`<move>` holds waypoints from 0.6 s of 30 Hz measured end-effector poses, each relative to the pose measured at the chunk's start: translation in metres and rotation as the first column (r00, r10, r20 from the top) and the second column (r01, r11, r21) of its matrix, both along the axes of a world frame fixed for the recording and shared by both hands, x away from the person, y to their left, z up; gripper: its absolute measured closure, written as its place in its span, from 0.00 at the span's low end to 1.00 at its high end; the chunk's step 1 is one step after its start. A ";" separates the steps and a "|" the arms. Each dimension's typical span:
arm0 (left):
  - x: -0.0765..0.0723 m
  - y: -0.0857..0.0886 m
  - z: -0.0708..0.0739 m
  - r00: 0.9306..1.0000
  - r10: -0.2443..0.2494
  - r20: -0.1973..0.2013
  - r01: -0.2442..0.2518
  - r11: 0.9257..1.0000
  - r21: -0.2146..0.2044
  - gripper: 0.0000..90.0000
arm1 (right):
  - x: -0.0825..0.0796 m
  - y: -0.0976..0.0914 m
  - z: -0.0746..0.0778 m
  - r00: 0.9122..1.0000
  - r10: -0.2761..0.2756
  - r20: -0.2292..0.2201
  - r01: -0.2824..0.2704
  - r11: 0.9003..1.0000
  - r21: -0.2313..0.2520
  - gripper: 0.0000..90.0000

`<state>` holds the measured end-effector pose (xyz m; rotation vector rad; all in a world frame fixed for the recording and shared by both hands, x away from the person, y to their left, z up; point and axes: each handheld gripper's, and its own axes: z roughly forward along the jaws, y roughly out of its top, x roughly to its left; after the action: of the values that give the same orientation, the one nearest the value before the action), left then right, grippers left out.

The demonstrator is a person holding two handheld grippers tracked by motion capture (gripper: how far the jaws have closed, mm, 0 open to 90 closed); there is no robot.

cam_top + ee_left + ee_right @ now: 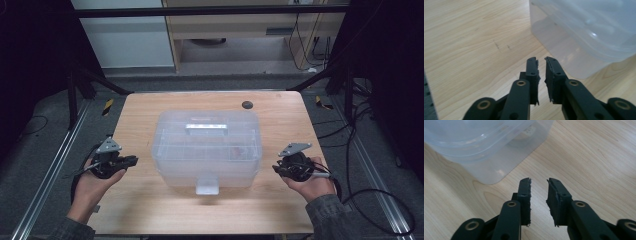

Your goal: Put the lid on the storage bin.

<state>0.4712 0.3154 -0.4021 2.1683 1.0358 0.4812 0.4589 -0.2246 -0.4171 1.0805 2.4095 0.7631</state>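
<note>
Clear plastic storage box (pixel 207 147) is seen at centre of the wooden table (pixel 145 107), lid on, white latch tab at the near side, handle recess on top. Small reddish items are noted inside, too blurred to identify.

Left gripper (pixel 131 160) is held level at table's left side, tips pointed toward the box. Box lies ahead of it, apart, no contact. In left gripper view the gripper (pixel 541 60) is seen w/ jaws parted by a narrow gap, nothing between them; box wall (pixel 574 37) is ahead and to the right of the tips, bare tabletop beneath.

Right gripper (pixel 276 169) is held level at table's right side, tips pointed toward the box, apart from it. In right gripper view the gripper (pixel 539 180) is seen w/ jaws parted somewhat wider than the left's, nothing held; box corner (pixel 486 152) is ahead and to the left of the tips.

Dark round spot (pixel 247 104) is noted on tabletop beyond the box, well apart from both grippers.
</note>
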 end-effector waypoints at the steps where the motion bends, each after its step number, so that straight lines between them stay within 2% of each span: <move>1: 0.001 0.000 -0.001 1.000 0.005 0.006 -0.005 1.000 0.007 0.87 | 0.001 -0.001 -0.001 1.000 -0.007 0.002 0.007 1.000 0.001 0.78; 4: 0.003 0.000 -0.003 1.000 0.016 0.020 -0.017 0.999 0.035 0.77 | 0.005 -0.003 -0.002 1.000 -0.020 0.003 0.020 1.000 0.003 0.71; 6: 0.006 -0.001 -0.005 0.999 0.033 0.030 -0.034 0.998 0.051 0.64 | 0.007 -0.004 -0.002 0.999 -0.036 -0.002 0.036 0.999 0.005 0.63; 8: 0.010 0.000 -0.007 0.998 0.052 0.046 -0.055 0.996 0.067 0.50 | 0.009 -0.006 -0.003 0.999 -0.052 0.012 0.052 0.999 0.004 0.54; 9: 0.013 0.000 -0.008 0.998 0.058 0.037 -0.060 0.995 0.077 0.43 | 0.010 -0.006 -0.003 0.998 -0.064 0.015 0.064 0.998 0.002 0.48; 10: 0.014 0.001 -0.009 0.998 0.060 0.033 -0.063 0.995 0.074 0.36 | 0.012 -0.007 -0.005 0.997 -0.075 0.026 0.075 0.997 0.000 0.41; 15: 0.027 0.005 -0.019 0.994 0.108 0.028 -0.110 0.991 0.073 0.16 | 0.020 -0.012 -0.008 0.992 -0.121 0.046 0.121 0.993 0.011 0.26; 18: 0.033 0.008 -0.027 0.994 0.110 0.020 -0.111 0.991 0.070 0.08 | 0.028 -0.018 -0.011 0.985 -0.168 0.045 0.166 0.986 0.032 0.20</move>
<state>0.5046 0.3230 -0.4286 2.1731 1.1502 0.5932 0.4864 -0.2421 -0.4284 1.2430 2.2409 0.7594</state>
